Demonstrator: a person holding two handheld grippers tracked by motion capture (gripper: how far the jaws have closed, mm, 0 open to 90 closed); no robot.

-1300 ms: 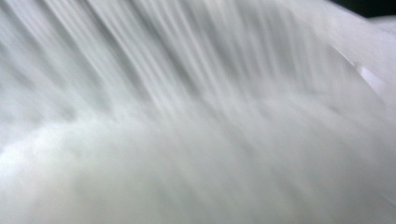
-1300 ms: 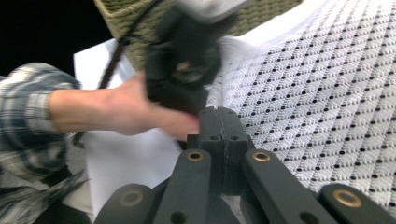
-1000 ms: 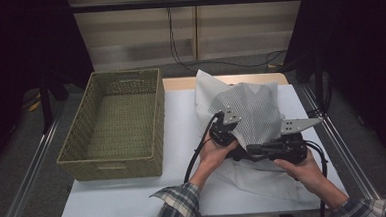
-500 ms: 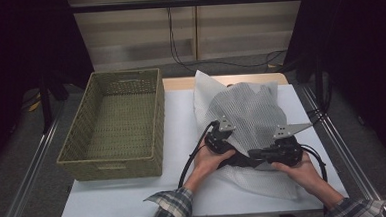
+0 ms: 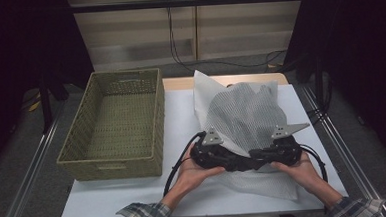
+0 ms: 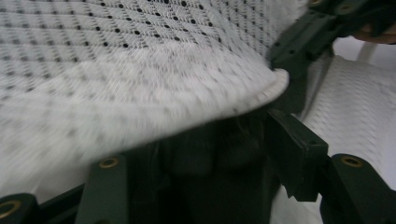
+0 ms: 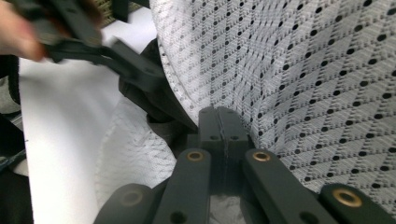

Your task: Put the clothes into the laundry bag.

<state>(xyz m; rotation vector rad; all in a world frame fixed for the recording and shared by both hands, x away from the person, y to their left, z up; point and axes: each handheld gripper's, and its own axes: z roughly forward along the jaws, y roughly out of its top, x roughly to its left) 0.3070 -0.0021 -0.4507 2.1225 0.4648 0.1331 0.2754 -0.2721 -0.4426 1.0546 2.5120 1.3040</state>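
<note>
A white mesh cloth with dark dots (image 5: pixel 244 113) lies bunched on the white table top (image 5: pixel 135 196), its near fold raised between my two grippers. My left gripper (image 5: pixel 234 162) points right at that fold. In the left gripper view its jaws (image 6: pixel 201 158) have just been opening; the cloth's hem (image 6: pixel 261 91) hangs over the gap and no pad presses on it. My right gripper (image 5: pixel 257 158) points left, and its jaws (image 7: pixel 223 116) are shut on the cloth's folded edge (image 7: pixel 187 100). The left gripper (image 7: pixel 116 56) is seen close in the right gripper view.
A woven basket (image 5: pixel 78 159) with nothing in it stands at the left of the table. A second layer of white cloth (image 5: pixel 265 182) lies flat under the hands near the front edge. Metal rails (image 5: pixel 333 141) run along both table sides.
Both hands have come back toward the near edge, drawing the cloth's fold with them. The left jaws have spread apart and let go of the cloth.
</note>
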